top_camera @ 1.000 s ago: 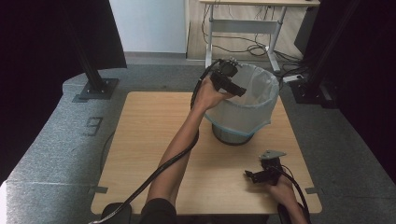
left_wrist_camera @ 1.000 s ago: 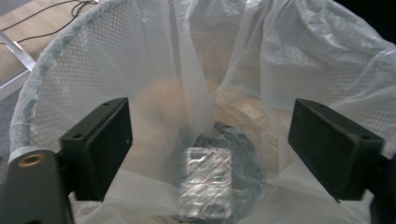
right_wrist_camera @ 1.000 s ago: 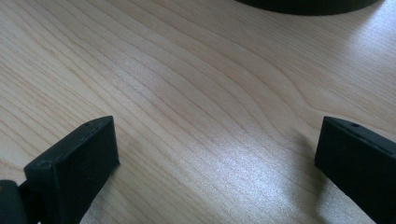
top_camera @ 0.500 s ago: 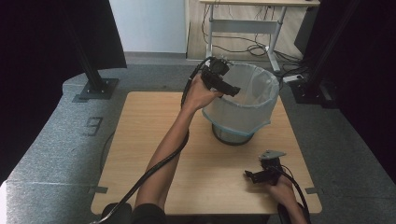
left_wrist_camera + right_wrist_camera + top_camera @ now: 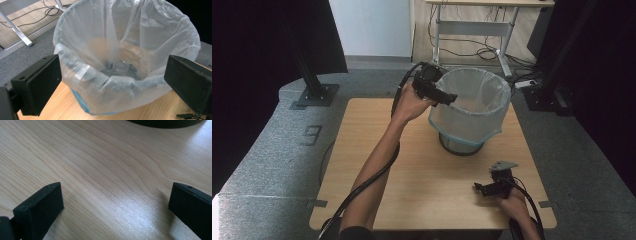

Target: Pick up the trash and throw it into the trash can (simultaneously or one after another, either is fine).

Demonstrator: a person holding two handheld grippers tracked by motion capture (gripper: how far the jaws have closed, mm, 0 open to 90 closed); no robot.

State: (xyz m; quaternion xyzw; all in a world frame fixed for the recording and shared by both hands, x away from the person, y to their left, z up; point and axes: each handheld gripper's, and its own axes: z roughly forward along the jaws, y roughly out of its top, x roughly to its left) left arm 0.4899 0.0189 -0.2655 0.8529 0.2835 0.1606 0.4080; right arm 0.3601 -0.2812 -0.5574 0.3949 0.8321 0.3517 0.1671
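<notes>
White plastic lines the waste bin, which stands on the far right part of the wooden table; a blue edge of the liner shows low on its outer wall. The left gripper hangs at the bin's near-left rim, held up above the tabletop by the left hand, its black cable running back along the forearm. Its jaws have just been opening and now stand wide apart with nothing between them. Looking along them in the left gripper view, the bin's mouth lies just ahead, and something clear and rounded, perhaps a bottle or cup, rests at the bottom through the film; the blur makes it hard to tell. The right gripper rests low over the table's near right corner, well apart from the bin, jaws spread with only bare wood between them.
</notes>
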